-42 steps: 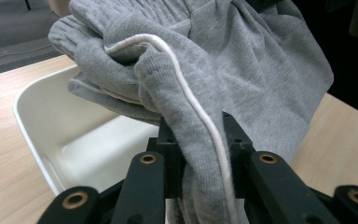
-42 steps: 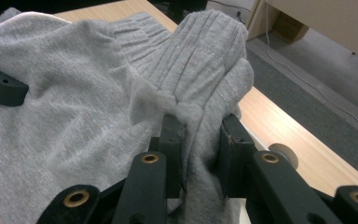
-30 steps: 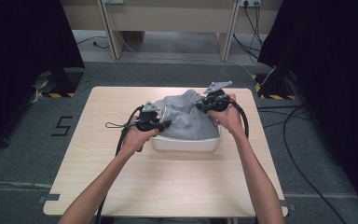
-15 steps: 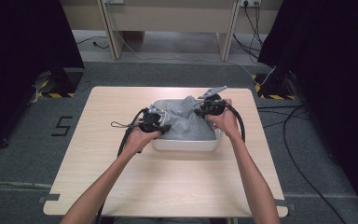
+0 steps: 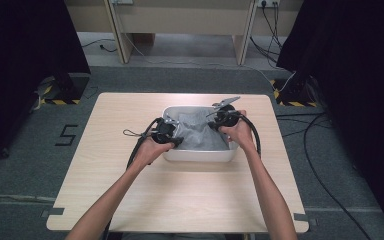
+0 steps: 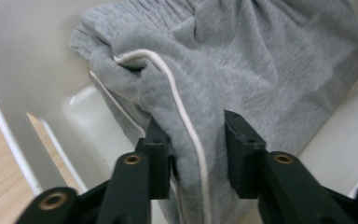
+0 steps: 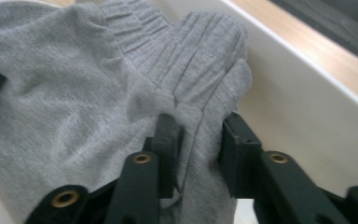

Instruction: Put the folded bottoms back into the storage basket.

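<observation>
A grey knit garment (image 5: 197, 131) with a white drawstring (image 6: 179, 109) and a ribbed cuff (image 7: 200, 51) lies bunched inside a white plastic bin (image 5: 195, 155) on the wooden table. My left gripper (image 5: 172, 136) is at the bin's left side, its jaws pinched on a thick fold of the grey garment (image 6: 200, 84) just above the bin's floor. At the bin's right side my right gripper (image 5: 215, 120) grips the ribbed edge of the grey garment (image 7: 51, 107), close to the bin's inner wall (image 7: 298, 98).
The bin stands at the middle of a light wooden table (image 5: 120, 120). Black cables (image 5: 140, 142) trail from both grippers. Beyond the table are grey carpet, a desk's legs (image 5: 117, 30) and dark curtains on either side.
Both grippers have lowered with the garment, which hung draped over the bin's front edge and now sits down inside the bin.
</observation>
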{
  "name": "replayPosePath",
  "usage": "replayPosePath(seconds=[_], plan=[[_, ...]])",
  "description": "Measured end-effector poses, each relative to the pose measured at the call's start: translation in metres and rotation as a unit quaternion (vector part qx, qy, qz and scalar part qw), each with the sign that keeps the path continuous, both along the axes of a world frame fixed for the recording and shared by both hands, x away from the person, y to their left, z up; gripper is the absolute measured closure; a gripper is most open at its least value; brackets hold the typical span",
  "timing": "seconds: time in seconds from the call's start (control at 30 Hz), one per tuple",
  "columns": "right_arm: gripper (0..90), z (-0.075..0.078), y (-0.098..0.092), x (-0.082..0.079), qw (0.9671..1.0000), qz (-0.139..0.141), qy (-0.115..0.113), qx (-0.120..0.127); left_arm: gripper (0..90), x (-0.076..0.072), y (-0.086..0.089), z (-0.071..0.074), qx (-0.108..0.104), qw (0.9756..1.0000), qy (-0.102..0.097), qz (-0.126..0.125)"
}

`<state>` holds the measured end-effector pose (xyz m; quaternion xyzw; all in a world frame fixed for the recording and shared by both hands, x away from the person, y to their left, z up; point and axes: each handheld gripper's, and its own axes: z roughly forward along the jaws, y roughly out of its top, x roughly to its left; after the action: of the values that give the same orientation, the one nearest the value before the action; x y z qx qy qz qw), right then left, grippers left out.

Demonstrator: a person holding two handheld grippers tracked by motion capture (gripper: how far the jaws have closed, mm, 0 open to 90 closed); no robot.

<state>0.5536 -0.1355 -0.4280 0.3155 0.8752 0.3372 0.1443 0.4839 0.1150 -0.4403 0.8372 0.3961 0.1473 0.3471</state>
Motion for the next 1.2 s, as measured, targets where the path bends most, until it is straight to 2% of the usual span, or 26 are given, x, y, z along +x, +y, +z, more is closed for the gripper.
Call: replayPosePath(seconds=[0.1, 0.17, 0.27, 0.4, 0.73, 0.83, 0.93, 1.2], plan=[[63.5, -0.003, 0.0, -0.001, 0.9999, -0.005, 0.004, -0.011, 55.9, 0.001, 0.0, -0.002, 0.008, 0.9999, 0.003, 0.008], [53.6, -0.003, -0.001, -0.001, 0.9997, -0.017, 0.014, 0.003, 53.1, 0.001, 0.001, 0.0, 0.005, 0.9999, -0.002, 0.012], [49.1, 0.004, -0.003, -0.002, 0.9995, -0.03, -0.002, 0.005, 44.3, -0.001, 0.002, 0.006, 0.008, 0.9995, -0.015, 0.028], [43.7, 0.012, -0.003, -0.008, 0.9994, -0.029, -0.012, 0.011, 44.4, -0.005, 0.005, 0.014, 0.001, 0.9993, -0.028, 0.025], [38.9, 0.024, -0.002, -0.024, 0.9989, -0.02, -0.03, 0.029, 41.6, -0.021, 0.013, 0.031, -0.035, 0.9983, -0.046, 0.012], [38.0, 0.027, -0.002, -0.03, 0.9987, -0.02, -0.033, 0.033, 39.5, -0.024, 0.018, 0.034, -0.038, 0.9981, -0.048, 0.007], [37.3, 0.03, -0.004, -0.035, 0.9986, -0.018, -0.038, 0.032, 37.0, -0.028, 0.023, 0.036, -0.05, 0.9976, -0.046, 0.011], [36.5, 0.036, -0.01, -0.054, 0.9973, -0.016, -0.055, 0.046, 31.2, -0.037, 0.033, 0.036, -0.064, 0.9966, -0.05, 0.013]])
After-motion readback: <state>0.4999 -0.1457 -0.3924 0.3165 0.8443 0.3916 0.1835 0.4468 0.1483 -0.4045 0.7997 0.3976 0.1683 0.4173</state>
